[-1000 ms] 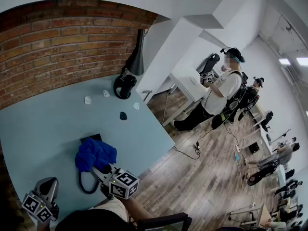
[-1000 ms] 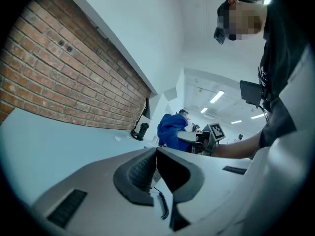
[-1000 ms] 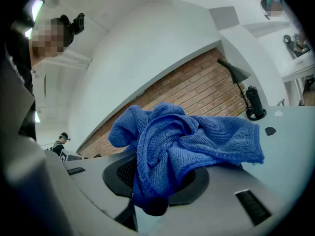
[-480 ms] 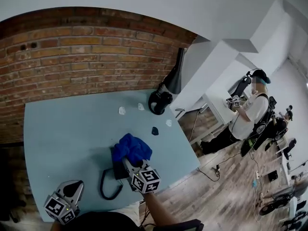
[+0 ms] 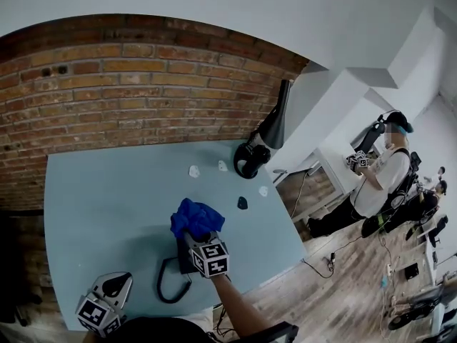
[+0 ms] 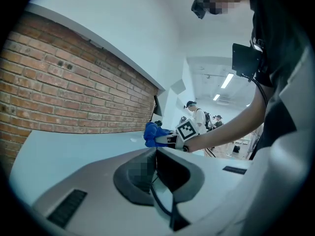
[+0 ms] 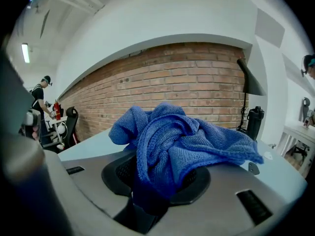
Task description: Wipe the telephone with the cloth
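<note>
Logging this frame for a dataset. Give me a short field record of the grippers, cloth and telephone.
right gripper: shut on cloth
cloth: blue, bunched, lying over the telephone
telephone: black, on light blue table, cord looping toward the person
left gripper: shut, holding nothing, near the table's front edge, left of the telephone

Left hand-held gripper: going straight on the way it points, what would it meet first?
Probably the blue cloth, bunched in the right hand-held gripper; only bare table shows before it, though depth is unclear.
</note>
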Available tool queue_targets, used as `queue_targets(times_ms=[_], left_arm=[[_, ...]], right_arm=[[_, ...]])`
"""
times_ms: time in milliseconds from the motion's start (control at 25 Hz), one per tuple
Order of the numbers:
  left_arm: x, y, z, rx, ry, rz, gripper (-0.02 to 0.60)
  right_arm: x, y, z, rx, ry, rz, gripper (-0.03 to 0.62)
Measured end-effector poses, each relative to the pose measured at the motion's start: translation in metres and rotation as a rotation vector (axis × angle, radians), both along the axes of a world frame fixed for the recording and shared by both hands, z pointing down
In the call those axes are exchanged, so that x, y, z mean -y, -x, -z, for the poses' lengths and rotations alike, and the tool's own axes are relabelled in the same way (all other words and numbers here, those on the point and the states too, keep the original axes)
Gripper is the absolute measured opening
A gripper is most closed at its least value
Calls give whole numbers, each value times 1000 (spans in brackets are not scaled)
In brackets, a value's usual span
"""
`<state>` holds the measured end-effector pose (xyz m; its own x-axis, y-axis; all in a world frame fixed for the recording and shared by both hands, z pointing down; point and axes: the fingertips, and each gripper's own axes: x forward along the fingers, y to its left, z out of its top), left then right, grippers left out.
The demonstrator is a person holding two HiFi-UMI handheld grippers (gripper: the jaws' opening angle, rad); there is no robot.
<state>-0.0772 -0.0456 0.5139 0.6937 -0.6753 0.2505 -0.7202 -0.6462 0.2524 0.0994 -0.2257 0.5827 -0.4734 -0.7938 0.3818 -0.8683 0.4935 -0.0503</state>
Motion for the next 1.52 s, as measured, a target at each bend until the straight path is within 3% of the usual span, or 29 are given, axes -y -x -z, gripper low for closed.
queue_targets(times_ms=[320,480,840,1520], left_arm=[[3,1,-7,-1,13,0,-6],[4,2,-10,52,21,-18,-6],[2,-18,-20,156,-22,-98,-5],[-18,-27,-32,189,-37,-166,-5]], right_arm=[[9,13,-49,-159,102,45,138],[6,20,-61,-97,141,19,137],[-24,40,-79,-274,96,147,137],[-72,36,-106,-277,141,147,137]])
